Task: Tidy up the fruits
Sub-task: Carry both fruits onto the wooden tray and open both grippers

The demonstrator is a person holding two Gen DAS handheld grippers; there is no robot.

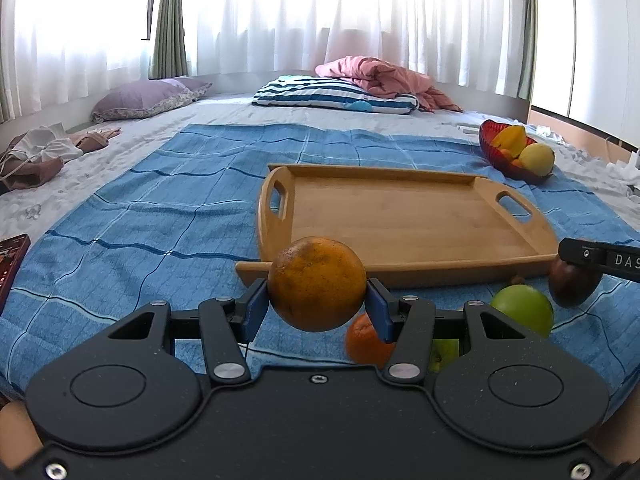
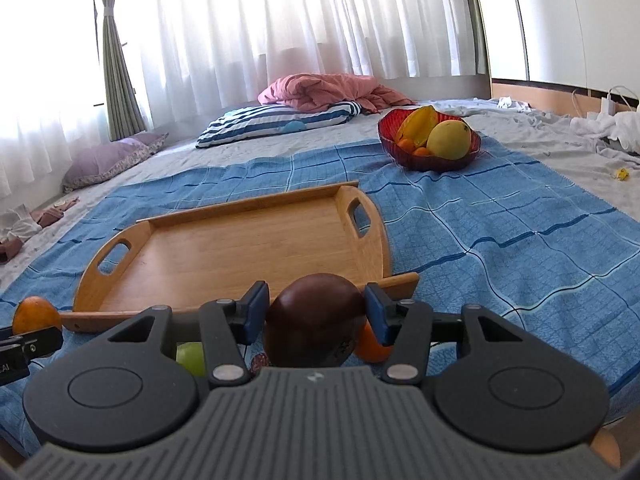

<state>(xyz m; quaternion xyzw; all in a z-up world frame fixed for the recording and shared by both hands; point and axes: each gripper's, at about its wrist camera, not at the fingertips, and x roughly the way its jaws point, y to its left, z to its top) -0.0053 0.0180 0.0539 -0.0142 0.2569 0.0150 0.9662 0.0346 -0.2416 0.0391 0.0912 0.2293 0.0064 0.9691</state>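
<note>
My left gripper [image 1: 317, 304] is shut on a large orange [image 1: 317, 283], held above the blue cloth just before the near edge of the empty wooden tray [image 1: 400, 216]. My right gripper [image 2: 316, 312] is shut on a dark maroon fruit [image 2: 314, 320], also just before the tray [image 2: 240, 248]. In the left wrist view the maroon fruit [image 1: 574, 284] shows at the right. In the right wrist view the orange [image 2: 36, 314] shows at far left. A green apple [image 1: 522, 308], a small orange [image 1: 366, 340] and another green fruit [image 1: 444, 354] lie on the cloth below.
A red bowl [image 2: 428, 162] with a yellow fruit, a star fruit and small oranges stands at the far right of the blue cloth [image 1: 160, 220]. Pillows and a pink blanket [image 1: 380, 76] lie further back. A dark phone-like object [image 1: 12, 260] lies at left.
</note>
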